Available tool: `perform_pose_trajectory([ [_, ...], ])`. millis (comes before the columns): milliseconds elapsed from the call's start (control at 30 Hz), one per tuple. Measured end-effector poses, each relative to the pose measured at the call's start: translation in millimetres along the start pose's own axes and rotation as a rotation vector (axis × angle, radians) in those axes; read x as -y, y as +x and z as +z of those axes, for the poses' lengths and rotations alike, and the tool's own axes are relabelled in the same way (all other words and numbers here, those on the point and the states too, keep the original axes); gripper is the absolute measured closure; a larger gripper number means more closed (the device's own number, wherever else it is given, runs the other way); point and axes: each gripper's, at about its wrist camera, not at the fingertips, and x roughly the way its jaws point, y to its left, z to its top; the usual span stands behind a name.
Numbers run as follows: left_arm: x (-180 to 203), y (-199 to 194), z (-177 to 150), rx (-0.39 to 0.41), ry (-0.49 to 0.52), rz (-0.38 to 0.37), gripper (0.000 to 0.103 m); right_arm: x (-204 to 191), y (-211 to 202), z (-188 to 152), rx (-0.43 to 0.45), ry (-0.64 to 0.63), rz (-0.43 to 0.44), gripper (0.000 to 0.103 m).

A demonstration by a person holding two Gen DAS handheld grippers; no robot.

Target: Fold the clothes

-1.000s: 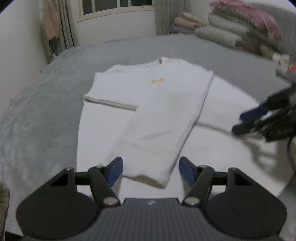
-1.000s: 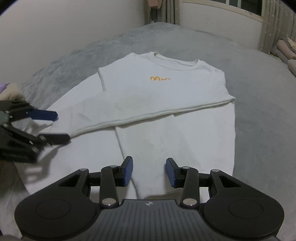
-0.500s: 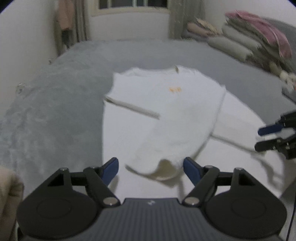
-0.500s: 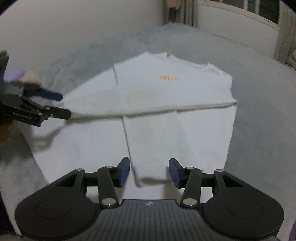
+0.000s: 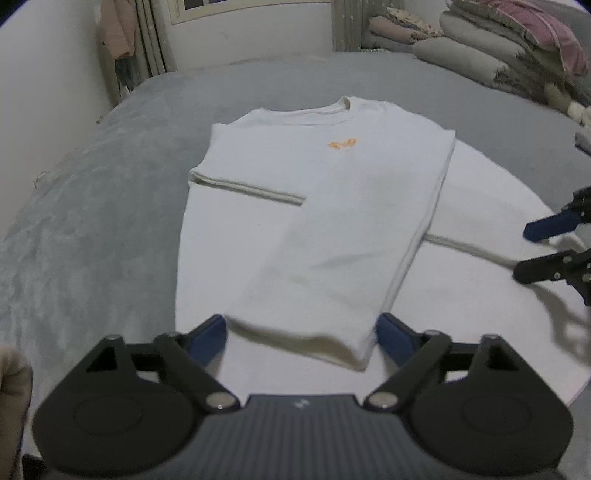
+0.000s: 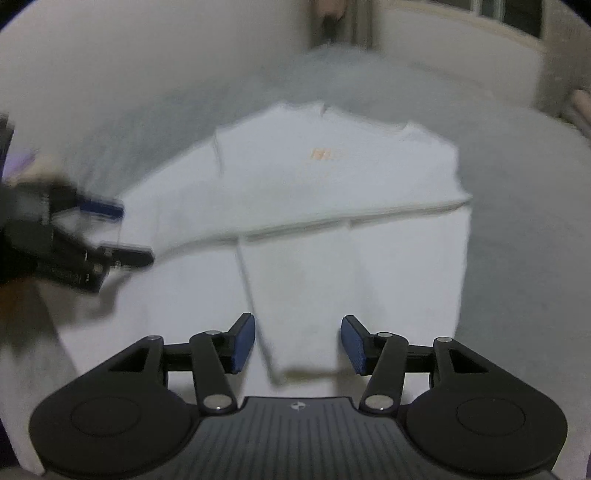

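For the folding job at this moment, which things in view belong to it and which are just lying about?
Part of the job:
- white T-shirt, partly folded
- white sheet under it
- left gripper, jaws just opened, nothing gripped
- right gripper, jaws just opened, nothing gripped

Lying about:
- stacked bedding
- grey bedspread
- hanging pink garment

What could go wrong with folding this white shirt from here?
The left gripper has just been opening, its fingers either side of the shirt's folded hem without pressing it; closing now could bunch the hem. The right gripper, also just opening, holds nothing, so the sleeve folded across could shift if nudged. The right view is blurred, so exact positions are uncertain.
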Motion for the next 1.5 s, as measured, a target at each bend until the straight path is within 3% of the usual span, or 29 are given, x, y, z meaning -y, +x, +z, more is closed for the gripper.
perform_pose_trajectory([
  [67, -4.2, -3.5, 1.6, 0.006, -0.005, 0.000, 0.010, -2.9, 1.5, -2.0, -0.021, -0.025, -0.001, 0.051],
  [233, -17.7, -12.1, 8.1, 0.039, -0.049, -0.009, 0.010, 2.1, -13.5, 0.1, 0.056, 0.027, -0.011, 0.048],
  [433, -27.6, -9.1, 11.0, 0.024, -0.079, 0.011, 0.010, 4.0, -5.4, -2.1, 0.012, 0.008, -0.048, 0.046],
  [667, -33.7, -14.4, 13.2, 0.044, -0.100, 0.014, 0.010, 5.1, -9.7, 0.7, 0.049, 0.003, -0.040, 0.046],
  [833, -22.3, -5.3, 10.1, -0.005, -0.070, -0.012, 0.009, 7.2, -4.8, 1.7, 0.032, 0.016, -0.074, 0.046],
  [900, -22.8, -11.2, 12.0, 0.022, -0.063, -0.007, 0.009, 7.0, -7.9, 3.0, 0.052, 0.026, -0.074, 0.046],
  [1000, -40.7, -26.3, 16.9, 0.077, -0.140, -0.032, 0.007, 7.3, -13.6, 4.5, 0.092, 0.042, -0.068, 0.046],
  [1133, -63.7, -29.4, 16.3, 0.087, -0.271, -0.063, 0.007, 9.2, -11.8, 5.8, 0.097, 0.065, -0.086, 0.046],
  [1267, -43.0, -9.2, 13.8, 0.040, -0.209, -0.029, 0.007, 3.6, -1.5, 12.2, 0.105, 0.083, -0.090, 0.046],
  [1400, -8.5, 9.1, 5.3, 0.009, -0.079, 0.003, 0.007, -18.4, 9.2, 23.9, 0.157, -0.043, -0.103, 0.046],
  [1500, -9.0, 8.9, 3.7, 0.009, -0.078, 0.008, 0.007, -29.6, 19.1, 33.5, 0.225, -0.093, -0.100, 0.046],
])
